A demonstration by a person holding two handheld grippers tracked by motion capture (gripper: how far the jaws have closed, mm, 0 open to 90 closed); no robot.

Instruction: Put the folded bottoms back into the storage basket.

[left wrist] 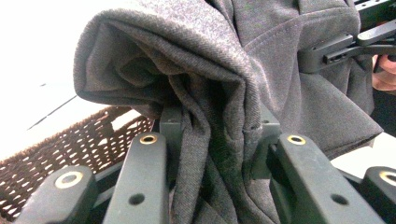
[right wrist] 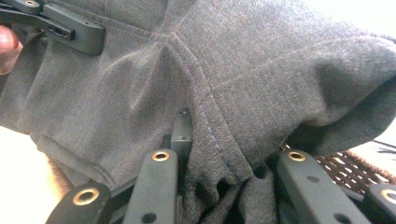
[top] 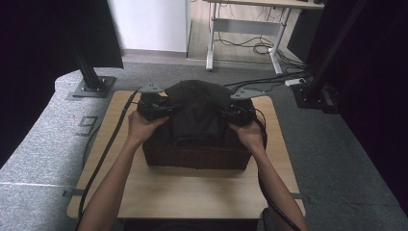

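A dark grey garment hangs bunched over a dark wicker basket on the wooden table. My left gripper is shut on the garment's left side and my right gripper is shut on its right side. In the left gripper view a thick fold of the garment is pinched in the left gripper, with the basket below and the right gripper farther off. In the right gripper view a seamed fold of cloth is clamped in the right gripper; the left gripper grips the far edge.
The basket fills the middle of the small table, with bare wood in front of it. A black stand base sits on the grey carpet at the back left. A desk frame with loose cables stands behind, and dark curtains hang at both sides.
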